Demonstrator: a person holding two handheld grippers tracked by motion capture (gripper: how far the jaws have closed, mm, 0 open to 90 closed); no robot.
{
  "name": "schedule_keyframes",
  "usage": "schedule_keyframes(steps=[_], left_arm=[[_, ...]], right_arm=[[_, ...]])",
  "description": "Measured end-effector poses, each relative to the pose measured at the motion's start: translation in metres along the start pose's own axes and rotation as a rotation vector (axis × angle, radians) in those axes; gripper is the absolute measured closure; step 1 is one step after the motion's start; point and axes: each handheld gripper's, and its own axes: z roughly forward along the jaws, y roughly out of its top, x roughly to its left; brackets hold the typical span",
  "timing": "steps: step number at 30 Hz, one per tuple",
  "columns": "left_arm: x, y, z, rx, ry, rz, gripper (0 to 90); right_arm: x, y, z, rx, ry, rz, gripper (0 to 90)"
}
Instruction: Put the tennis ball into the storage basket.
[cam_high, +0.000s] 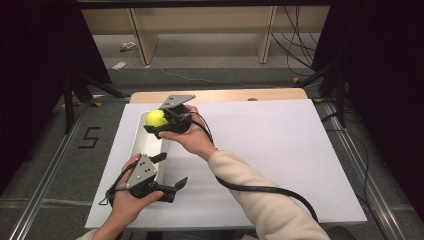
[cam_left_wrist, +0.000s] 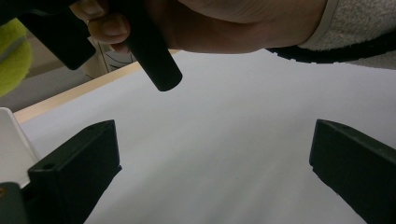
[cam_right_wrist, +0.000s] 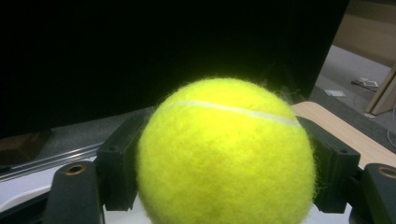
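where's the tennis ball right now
The tennis ball is clamped in the right gripper, held above the far end of the white tray on the table's left side in the high view.

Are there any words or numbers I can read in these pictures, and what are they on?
"5" in black marks on the grey floor, left of the table.
The tennis ball in the right claw shows a white seam and no readable print.
Nothing else can be read.

Lab/recording setup: black curtains (cam_high: 30, 75) round table (cam_high: 280, 150); floor rails (cam_high: 45, 185); loose cables (cam_high: 300, 45); taped "5" (cam_high: 89, 137).
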Motion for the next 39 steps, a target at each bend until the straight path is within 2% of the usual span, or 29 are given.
schedule_keyframes(steps=[39], left_arm=[[0.0, 0.0, 0.0, -0.001, 0.002, 0.0, 1.1]], right_arm=[[-0.005, 0.003, 0.018, 0.017, 0.01, 0.011, 26.6]])
